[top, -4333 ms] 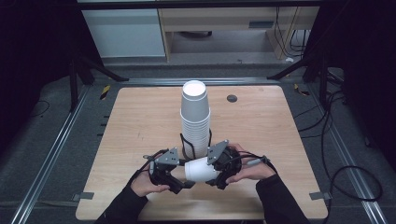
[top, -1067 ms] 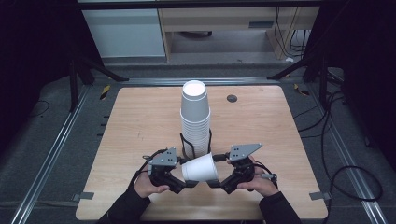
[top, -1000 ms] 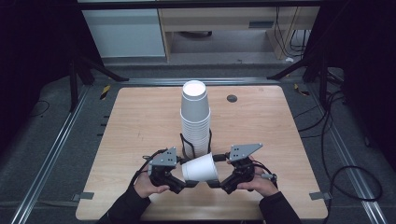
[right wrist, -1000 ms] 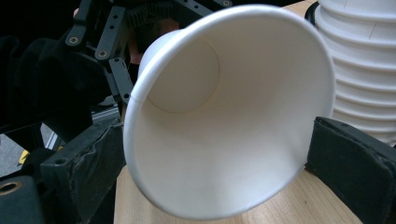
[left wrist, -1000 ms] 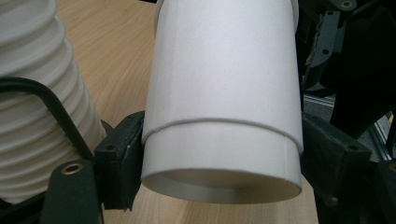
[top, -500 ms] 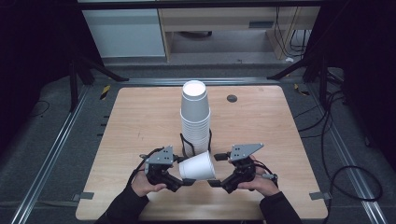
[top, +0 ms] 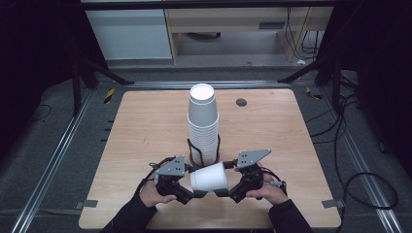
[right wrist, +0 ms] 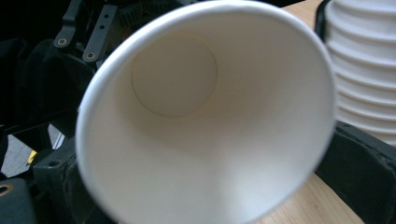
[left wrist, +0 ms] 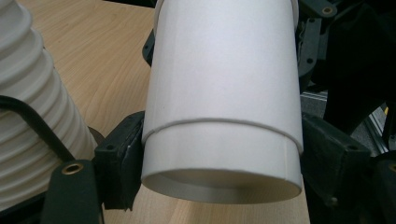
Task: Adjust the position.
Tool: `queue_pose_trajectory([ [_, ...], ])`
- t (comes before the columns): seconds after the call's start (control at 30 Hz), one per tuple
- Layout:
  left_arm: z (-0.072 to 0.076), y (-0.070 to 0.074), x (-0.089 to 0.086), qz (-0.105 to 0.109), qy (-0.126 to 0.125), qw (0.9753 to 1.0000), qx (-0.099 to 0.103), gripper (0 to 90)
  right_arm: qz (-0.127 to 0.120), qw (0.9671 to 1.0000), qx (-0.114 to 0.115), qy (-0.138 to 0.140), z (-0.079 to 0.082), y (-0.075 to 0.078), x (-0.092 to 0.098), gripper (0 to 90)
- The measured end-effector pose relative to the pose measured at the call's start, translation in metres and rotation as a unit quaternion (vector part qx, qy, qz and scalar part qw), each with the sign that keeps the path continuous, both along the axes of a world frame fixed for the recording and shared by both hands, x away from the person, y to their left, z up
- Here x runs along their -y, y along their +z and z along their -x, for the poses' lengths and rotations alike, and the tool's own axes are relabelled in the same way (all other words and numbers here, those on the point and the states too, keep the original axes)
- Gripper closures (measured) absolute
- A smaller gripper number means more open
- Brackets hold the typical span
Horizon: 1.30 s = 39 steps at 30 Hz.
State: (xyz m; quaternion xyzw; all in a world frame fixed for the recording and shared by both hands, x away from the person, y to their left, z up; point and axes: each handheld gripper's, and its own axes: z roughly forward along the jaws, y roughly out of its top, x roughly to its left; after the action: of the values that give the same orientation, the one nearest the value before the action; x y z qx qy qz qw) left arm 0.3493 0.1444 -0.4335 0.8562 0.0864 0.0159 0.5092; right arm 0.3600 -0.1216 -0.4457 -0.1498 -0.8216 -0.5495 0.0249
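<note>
One paper cup point(top: 209, 177), light and easily crushed, lies sideways near the surface's point(top: 145, 126) front edge; left hand-held gripper point(top: 190, 194) pinches its base end, right hand-held gripper point(top: 222, 192) clasps its rim; grip gently.

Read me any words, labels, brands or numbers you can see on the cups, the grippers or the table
There are none to read. The white paper cup held between the two grippers is plain outside and inside, the stack of cups is blank white, the wooden table bears no markings, and the grey plates on the grippers carry no print.
</note>
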Motion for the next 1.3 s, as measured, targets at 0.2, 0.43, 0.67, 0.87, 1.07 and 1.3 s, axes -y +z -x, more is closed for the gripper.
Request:
queue_pose_trajectory([
  [0.2, 0.002, -0.001, 0.005, -0.006, -0.011, 0.9999, -0.002, 22.7, 0.001, 0.9998, -0.005, 0.017, 0.001, -0.004, -0.007, 3.5],
  [0.43, 0.002, -0.002, 0.005, -0.005, -0.016, 0.9998, -0.007, 22.5, -0.003, 0.9995, -0.008, 0.030, 0.001, -0.005, -0.005, 5.7],
  [0.67, 0.001, -0.002, 0.005, -0.003, -0.012, 0.9999, -0.009, 21.0, -0.009, 0.9993, -0.013, 0.034, 0.000, -0.006, -0.004, 7.9],
  [0.87, 0.001, 0.001, 0.002, -0.013, 0.000, 0.9999, -0.003, 15.9, -0.005, 0.9996, -0.003, 0.028, 0.001, -0.004, -0.001, 8.7],
  [1.07, -0.003, 0.002, -0.006, -0.038, 0.025, 0.9990, 0.004, 14.1, 0.012, 0.9997, 0.014, 0.017, 0.000, 0.007, 0.006, 8.7],
  [1.3, -0.007, 0.000, -0.011, -0.061, 0.043, 0.9972, 0.007, 13.7, 0.070, 0.9968, 0.039, 0.002, -0.007, 0.023, 0.002, 8.5],
])
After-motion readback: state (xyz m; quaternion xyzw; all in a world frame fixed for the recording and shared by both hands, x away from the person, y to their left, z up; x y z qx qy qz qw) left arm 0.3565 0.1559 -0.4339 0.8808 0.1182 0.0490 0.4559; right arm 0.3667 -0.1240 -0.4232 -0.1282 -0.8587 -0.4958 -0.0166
